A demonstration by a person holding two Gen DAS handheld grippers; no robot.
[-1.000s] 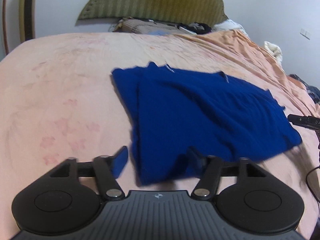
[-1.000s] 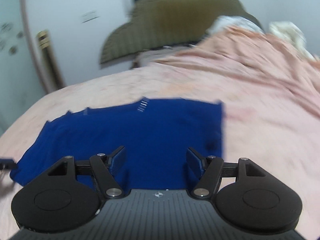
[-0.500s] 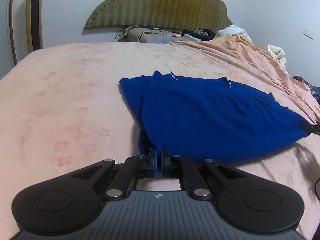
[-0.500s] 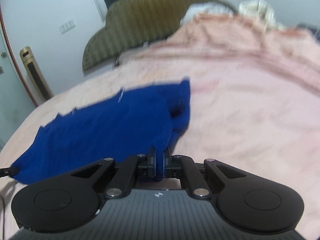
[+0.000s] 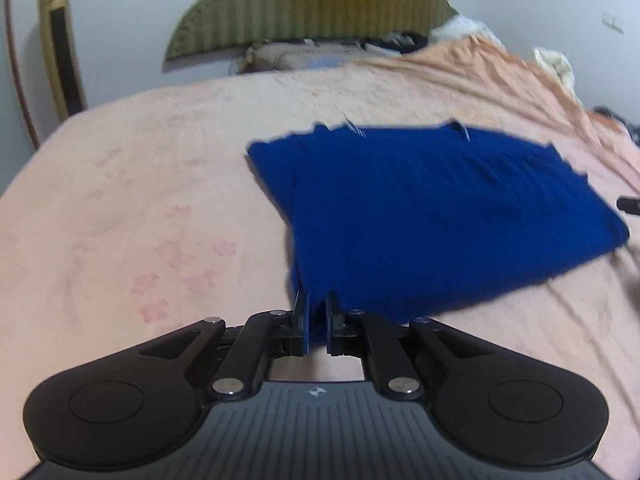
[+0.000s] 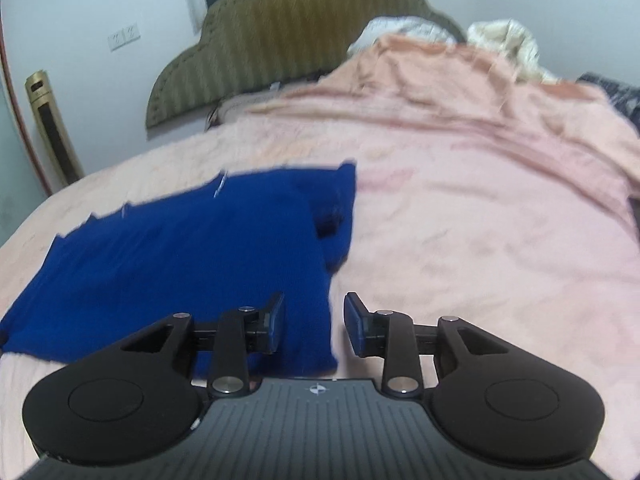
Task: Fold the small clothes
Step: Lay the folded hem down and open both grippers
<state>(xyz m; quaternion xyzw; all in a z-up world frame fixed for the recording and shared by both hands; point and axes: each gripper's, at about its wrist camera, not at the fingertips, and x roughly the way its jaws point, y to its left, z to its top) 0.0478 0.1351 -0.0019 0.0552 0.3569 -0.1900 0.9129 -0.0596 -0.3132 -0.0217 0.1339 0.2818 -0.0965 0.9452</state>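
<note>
A dark blue garment (image 5: pixel 440 208) lies folded on the pink bed cover (image 5: pixel 120 200). My left gripper (image 5: pixel 317 304) is shut on its near left corner, with blue cloth pinched between the pads. In the right wrist view the same garment (image 6: pixel 180 252) spreads to the left. My right gripper (image 6: pixel 314 308) hangs over its near right corner. Its jaws are opening; the cloth's edge lies between the fingers, and neither pad presses on it. A black tip at the far right edge of the left wrist view is probably the right gripper.
An olive headboard (image 5: pixel 312 4) stands against the wall with a pile of clothes (image 5: pixel 304 56) below it. A gold tower fan (image 5: pixel 62 44) stands at the left. A rumpled orange blanket (image 6: pixel 500 92) covers the bed's right side.
My left gripper went from open to shut on the garment's near left corner. My right gripper closed on the near right corner, then opened again and let the cloth go.
</note>
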